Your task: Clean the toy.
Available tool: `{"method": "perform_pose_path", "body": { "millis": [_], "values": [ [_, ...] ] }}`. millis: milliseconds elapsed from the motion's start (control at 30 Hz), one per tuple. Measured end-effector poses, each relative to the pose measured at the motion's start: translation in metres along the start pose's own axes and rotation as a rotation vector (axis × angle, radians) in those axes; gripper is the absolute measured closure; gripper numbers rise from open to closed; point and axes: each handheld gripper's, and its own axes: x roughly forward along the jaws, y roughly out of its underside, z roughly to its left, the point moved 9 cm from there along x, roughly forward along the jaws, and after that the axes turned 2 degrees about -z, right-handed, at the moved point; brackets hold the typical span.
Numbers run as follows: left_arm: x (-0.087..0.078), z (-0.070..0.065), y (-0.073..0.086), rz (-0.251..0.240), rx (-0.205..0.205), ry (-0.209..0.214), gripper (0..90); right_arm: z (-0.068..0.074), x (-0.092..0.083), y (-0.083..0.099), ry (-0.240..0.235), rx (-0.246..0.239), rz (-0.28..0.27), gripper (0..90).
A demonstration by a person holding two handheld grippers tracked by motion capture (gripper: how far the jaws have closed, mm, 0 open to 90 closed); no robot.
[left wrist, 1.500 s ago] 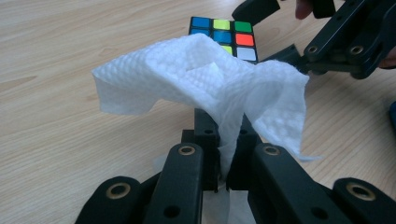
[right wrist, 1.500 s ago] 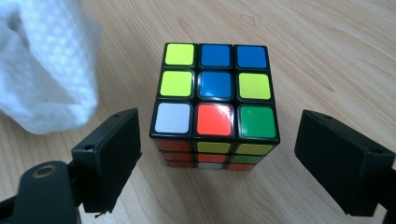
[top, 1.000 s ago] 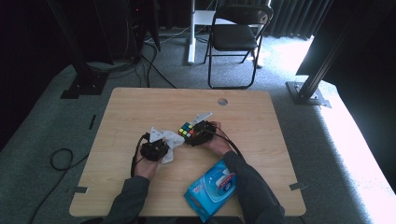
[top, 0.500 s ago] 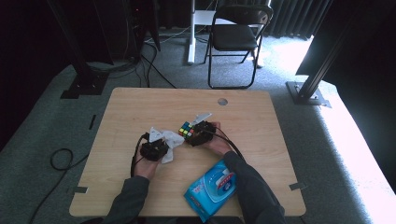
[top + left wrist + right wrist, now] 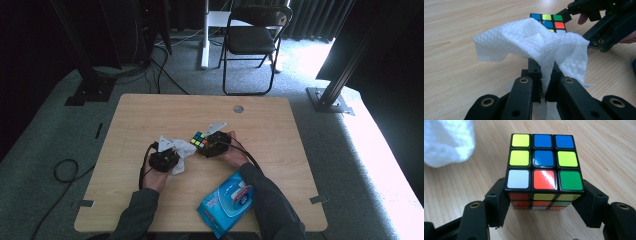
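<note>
**A:** Item one, left gripper [image 5: 170,154]?

**B:** Jaws drawn fully together, pinching a white paper wipe [image 5: 534,47]. The wipe is caught by a narrow fold between the pads and billows up and outward above them. In the high view it lies bunched at the gripper's tip, near the middle of the table [image 5: 150,115].

**A:** Item two, right gripper [image 5: 544,202]?

**B:** Jaws at medium width, having just been closing, one on each side of a puzzle cube [image 5: 544,170]. Both pads sit against the cube's lower side faces; the cube stands between them on the wood.

**A:** Cube's place?

**B:** Centre of the table, just beside the wipe. From the left gripper view its coloured squares peep over the wipe's top edge.

**A:** Other stock?

**B:** One blue pack of wipes [image 5: 226,204], flat at the near edge, by the person's right sleeve, well apart from both jaws.
</note>
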Motion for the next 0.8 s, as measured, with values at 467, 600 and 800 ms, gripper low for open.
{"method": "perform_pose_path", "body": {
  "millis": [467,600,800],
  "values": [
    [-0.003,0.006,-0.002,-0.013,-0.017,-0.005,85.9,0.005,-0.026,-0.010,-0.021,0.019,-0.103,34.3],
    [-0.004,0.007,-0.004,-0.018,-0.018,-0.007,85.9,0.007,-0.031,-0.010,-0.027,0.021,-0.114,34.2],
    [-0.006,0.009,-0.006,-0.025,-0.023,-0.006,85.9,0.009,-0.034,-0.007,-0.028,0.024,-0.116,34.2]
  ]
}}
